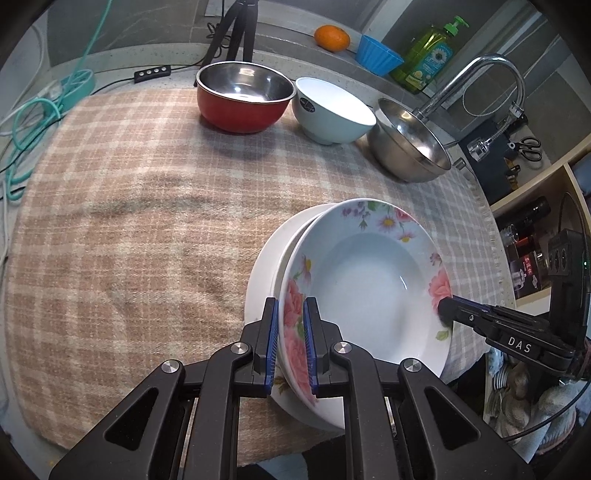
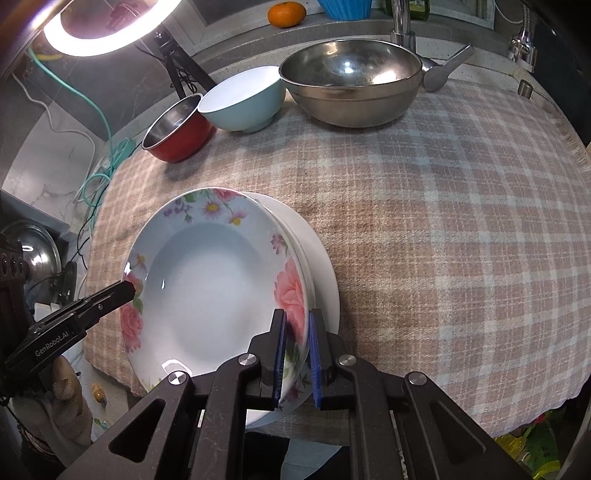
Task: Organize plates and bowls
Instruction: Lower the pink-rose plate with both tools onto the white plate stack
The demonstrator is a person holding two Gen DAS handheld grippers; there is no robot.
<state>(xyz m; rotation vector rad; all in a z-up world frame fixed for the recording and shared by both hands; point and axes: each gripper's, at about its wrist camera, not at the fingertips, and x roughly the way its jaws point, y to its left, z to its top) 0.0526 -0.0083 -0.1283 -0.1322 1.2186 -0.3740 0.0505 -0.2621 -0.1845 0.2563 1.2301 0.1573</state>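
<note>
A floral plate (image 1: 369,291) sits tilted on top of a plain white plate (image 1: 264,273) at the near edge of the checked cloth. My left gripper (image 1: 290,315) is shut on the floral plate's left rim. My right gripper (image 2: 297,328) is shut on its right rim (image 2: 291,295), and it also shows in the left wrist view (image 1: 448,308). The white plate (image 2: 317,258) pokes out beneath. At the back stand a red bowl (image 1: 243,96), a pale blue bowl (image 1: 330,110) and a steel bowl (image 1: 406,142).
The checked cloth (image 1: 147,221) covers the counter. A tap (image 1: 476,79), a soap bottle (image 1: 430,55), an orange (image 1: 331,37) and a blue cup (image 1: 376,53) stand behind the bowls. Tripod legs (image 1: 236,29) and cables (image 1: 37,110) are at the back left.
</note>
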